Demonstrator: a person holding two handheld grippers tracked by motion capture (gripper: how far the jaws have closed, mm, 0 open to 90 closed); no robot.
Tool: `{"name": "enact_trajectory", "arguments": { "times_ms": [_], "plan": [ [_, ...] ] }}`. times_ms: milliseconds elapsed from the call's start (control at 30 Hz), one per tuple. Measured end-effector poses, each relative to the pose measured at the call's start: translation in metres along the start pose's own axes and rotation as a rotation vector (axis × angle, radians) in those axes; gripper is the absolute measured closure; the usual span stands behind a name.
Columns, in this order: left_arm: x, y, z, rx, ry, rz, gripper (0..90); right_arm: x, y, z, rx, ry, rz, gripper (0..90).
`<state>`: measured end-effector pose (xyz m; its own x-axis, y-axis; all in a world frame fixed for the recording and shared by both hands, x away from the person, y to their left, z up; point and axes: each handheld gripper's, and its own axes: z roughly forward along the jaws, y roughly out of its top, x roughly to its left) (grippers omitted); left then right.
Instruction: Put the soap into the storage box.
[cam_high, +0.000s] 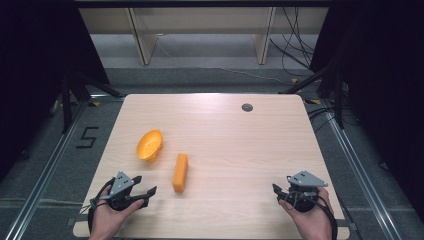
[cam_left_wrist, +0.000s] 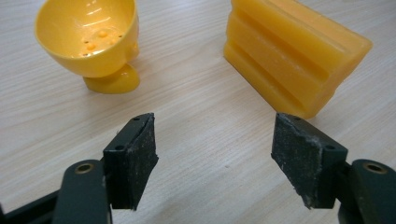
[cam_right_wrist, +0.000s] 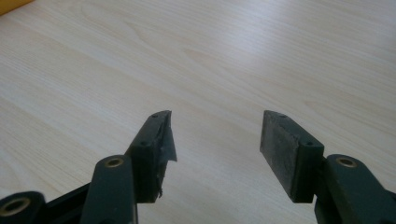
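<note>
Nearby, beside the ridged orange rectangular plastic block (cam_high: 180, 172), lies a tipped yellow plastic bowl (cam_high: 149, 145); left gripper (cam_high: 145, 189) and right gripper (cam_high: 281, 192) both gape, holding nothing.

Left gripper view: yellow cup (cam_left_wrist: 88, 39) cut off by the top edge, far rim out of frame; yellow block (cam_left_wrist: 292, 51) also clipped at the top, far end unseen. Right gripper view: a yellow sliver (cam_right_wrist: 11, 5) in the upper left corner, too little to identify. High view: small dark round spot (cam_high: 247, 107) on the bench (cam_high: 240, 145), upper right of centre, too small to identify.
</note>
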<state>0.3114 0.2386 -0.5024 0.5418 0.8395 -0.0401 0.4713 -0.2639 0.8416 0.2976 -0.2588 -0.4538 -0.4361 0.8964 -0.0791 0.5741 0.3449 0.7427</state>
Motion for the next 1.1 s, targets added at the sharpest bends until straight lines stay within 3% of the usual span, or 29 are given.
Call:
{"name": "enact_trajectory", "arguments": {
  "times_ms": [233,300,367,400,500,567,667,967,1000,1033,1100],
  "plan": [
    [-0.005,0.003,-0.001,-0.007,-0.005,-0.044,29.7,0.000,-0.001,0.003,0.003,-0.005,-0.026,44.3],
    [-0.006,0.006,-0.002,-0.002,-0.003,-0.030,29.7,0.001,-0.001,0.003,0.000,-0.005,-0.018,44.3],
    [-0.009,0.010,-0.003,-0.009,-0.012,-0.047,29.7,0.002,-0.001,0.003,0.008,0.004,-0.001,44.3],
    [-0.010,0.012,-0.003,-0.017,-0.014,-0.040,29.7,0.001,-0.001,0.005,0.002,0.005,-0.018,44.3],
    [-0.014,0.015,-0.001,-0.016,-0.025,-0.033,29.3,0.002,-0.001,0.005,0.021,0.019,0.010,44.4],
    [-0.016,0.016,0.000,-0.011,-0.037,-0.019,29.2,0.001,-0.002,0.005,0.012,0.014,-0.006,44.4],
    [-0.017,0.015,0.003,0.000,-0.053,-0.013,29.0,0.001,-0.001,0.004,0.014,-0.001,0.011,44.3],
    [-0.021,0.014,0.004,0.001,-0.061,-0.029,28.9,-0.001,-0.002,0.004,0.013,-0.006,0.019,44.1],
    [-0.021,0.014,0.003,0.002,-0.070,-0.008,28.7,-0.001,-0.002,0.004,0.013,-0.007,0.020,44.1],
    [-0.023,0.015,0.004,0.001,-0.073,-0.024,28.5,-0.001,-0.002,0.004,0.013,-0.007,0.018,44.1],
    [-0.027,0.017,0.004,0.020,-0.098,-0.015,25.3,-0.001,-0.002,0.004,0.015,-0.004,0.018,44.1]
  ]
}}
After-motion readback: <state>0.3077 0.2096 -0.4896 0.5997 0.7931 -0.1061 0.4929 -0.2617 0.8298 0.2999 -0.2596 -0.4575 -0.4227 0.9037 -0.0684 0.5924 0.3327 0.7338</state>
